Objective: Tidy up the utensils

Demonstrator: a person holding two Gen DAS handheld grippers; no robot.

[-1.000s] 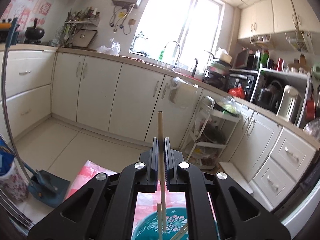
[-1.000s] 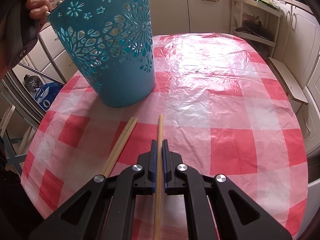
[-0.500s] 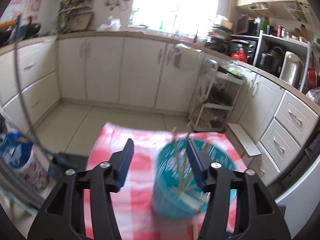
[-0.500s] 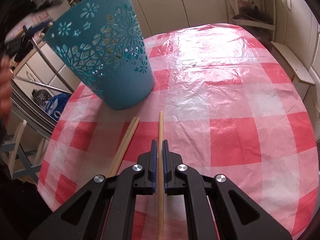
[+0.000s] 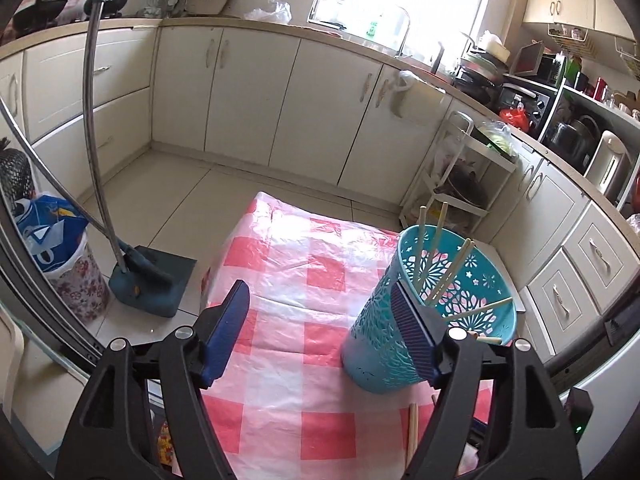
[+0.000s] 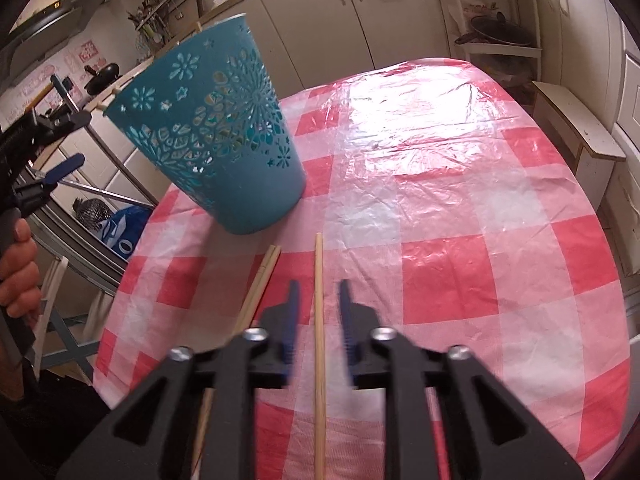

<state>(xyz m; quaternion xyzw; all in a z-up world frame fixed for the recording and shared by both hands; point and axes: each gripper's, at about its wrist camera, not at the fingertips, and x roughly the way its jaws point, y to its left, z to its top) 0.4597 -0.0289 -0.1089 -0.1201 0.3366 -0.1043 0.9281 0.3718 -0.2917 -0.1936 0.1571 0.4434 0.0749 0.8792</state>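
A teal cut-out basket (image 5: 432,312) stands on the red-checked tablecloth (image 5: 304,280) with several wooden chopsticks (image 5: 448,276) leaning inside. My left gripper (image 5: 320,300) hangs above the cloth just left of the basket, its jaws opening wide with nothing between them. My right gripper (image 6: 319,286) is low over the cloth in front of the basket (image 6: 224,132). Its jaws are opening, and a single chopstick (image 6: 319,360) lies between them with a gap on both sides. A pair of chopsticks (image 6: 260,280) lies just left of it.
A hand (image 6: 18,272) shows at the left edge of the right wrist view. Beside the table stand a broom with its dustpan (image 5: 144,280) and a flowered bin (image 5: 68,276). Cabinets (image 5: 320,120), a wire trolley (image 5: 460,176) and a low bench (image 6: 576,128) surround it.
The left gripper let its chopstick go into the basket, opened wide and swung left and down. The right gripper's jaws came apart off the single chopstick, which stays on the cloth.
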